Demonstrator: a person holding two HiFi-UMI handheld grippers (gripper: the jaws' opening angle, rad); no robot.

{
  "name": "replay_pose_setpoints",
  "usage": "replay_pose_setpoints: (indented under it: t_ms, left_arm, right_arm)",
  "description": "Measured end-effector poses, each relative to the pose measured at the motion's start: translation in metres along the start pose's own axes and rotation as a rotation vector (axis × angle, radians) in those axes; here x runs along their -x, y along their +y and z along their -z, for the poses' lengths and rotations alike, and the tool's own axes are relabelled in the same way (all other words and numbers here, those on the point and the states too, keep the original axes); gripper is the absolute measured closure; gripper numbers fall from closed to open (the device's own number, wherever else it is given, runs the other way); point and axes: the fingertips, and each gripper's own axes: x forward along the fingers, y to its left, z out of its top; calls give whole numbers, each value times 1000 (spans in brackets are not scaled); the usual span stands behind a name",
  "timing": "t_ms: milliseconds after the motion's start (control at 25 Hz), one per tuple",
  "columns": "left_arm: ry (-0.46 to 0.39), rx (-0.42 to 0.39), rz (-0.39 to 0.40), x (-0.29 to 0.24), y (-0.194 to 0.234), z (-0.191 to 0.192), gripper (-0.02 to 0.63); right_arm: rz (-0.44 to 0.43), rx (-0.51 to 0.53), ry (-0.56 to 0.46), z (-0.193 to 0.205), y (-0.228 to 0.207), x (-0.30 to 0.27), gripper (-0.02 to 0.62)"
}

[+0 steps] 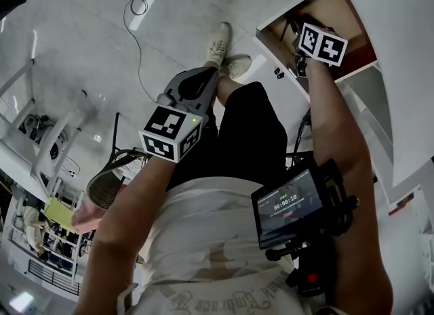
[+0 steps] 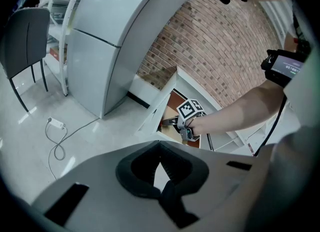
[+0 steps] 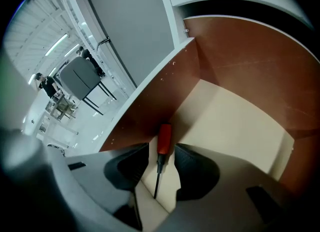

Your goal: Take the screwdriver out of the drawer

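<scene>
A screwdriver (image 3: 163, 140) with a red handle and a thin dark shaft lies on the pale floor of the open drawer (image 3: 235, 121), tucked against its brown side wall. My right gripper (image 3: 162, 162) points steeply down into the drawer with its jaws open. The screwdriver lies between the pads, which do not press on it. In the head view the right gripper (image 1: 302, 29) reaches into the drawer (image 1: 281, 36) under its marker cube. My left gripper (image 1: 196, 80) hangs over the floor, left of the drawer, shut and empty. From the left gripper (image 2: 159, 148) view the drawer (image 2: 172, 107) shows ahead.
The drawer belongs to a white cabinet (image 1: 380, 97) at the right. A cable with a power strip (image 2: 55, 124) lies on the shiny floor. A dark chair (image 2: 22, 46) stands at the left, a brick wall (image 2: 225, 46) behind. A screen on a rig (image 1: 288, 205) hangs at the person's chest.
</scene>
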Motion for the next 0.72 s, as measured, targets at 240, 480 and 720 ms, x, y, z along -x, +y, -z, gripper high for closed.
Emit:
replay_pose_setpoints:
  t_ms: [240,480,720]
  left_arm:
    - [1,15,0,-2,5,-3,585]
    - [9,25,-13,-9,10,3,586]
    - [3,33,-15,11,13,-8,586]
  right_arm:
    - [-1,9,2,-13,3,-12,423]
    - [3,13,14,-8,-2,-28,423]
    - [17,29,30,-19,15,-19,430]
